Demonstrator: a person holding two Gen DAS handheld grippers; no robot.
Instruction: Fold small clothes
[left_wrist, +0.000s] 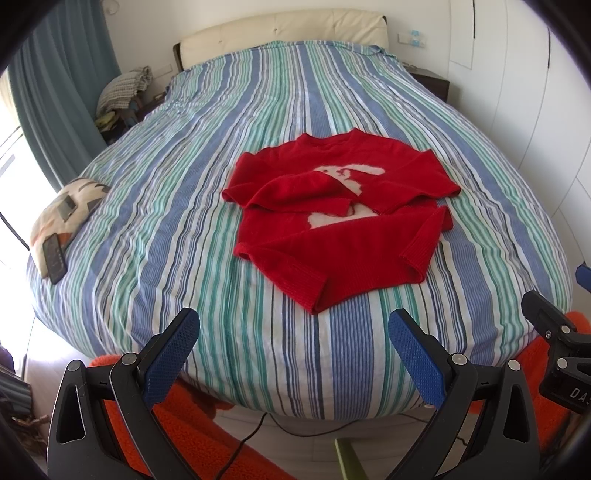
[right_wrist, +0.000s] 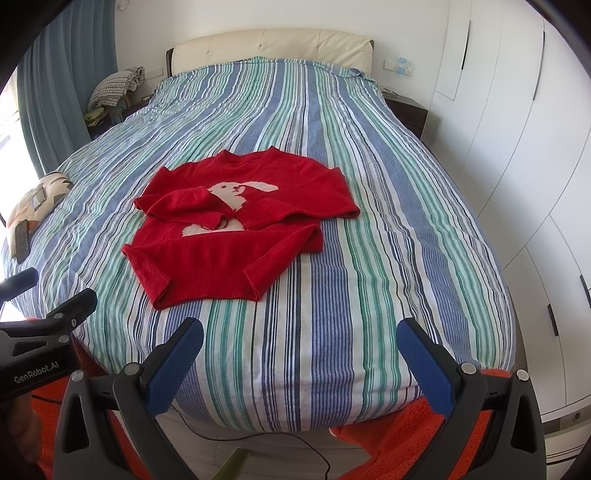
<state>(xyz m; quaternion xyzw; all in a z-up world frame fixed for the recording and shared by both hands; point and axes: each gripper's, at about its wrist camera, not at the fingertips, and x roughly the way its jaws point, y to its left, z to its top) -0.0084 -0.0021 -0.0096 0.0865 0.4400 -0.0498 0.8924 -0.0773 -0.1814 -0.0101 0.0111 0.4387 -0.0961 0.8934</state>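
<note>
A small red sweater with a white rabbit on its front lies on the striped bed cover, both sleeves folded across its chest. It also shows in the right wrist view. My left gripper is open and empty, held over the foot of the bed, short of the sweater's hem. My right gripper is open and empty, over the bed's foot to the right of the sweater. Each gripper shows at the edge of the other's view.
A patterned pillow with a phone and a second device lies at the bed's left edge. An orange rug and a black cable lie on the floor below. White wardrobes stand on the right.
</note>
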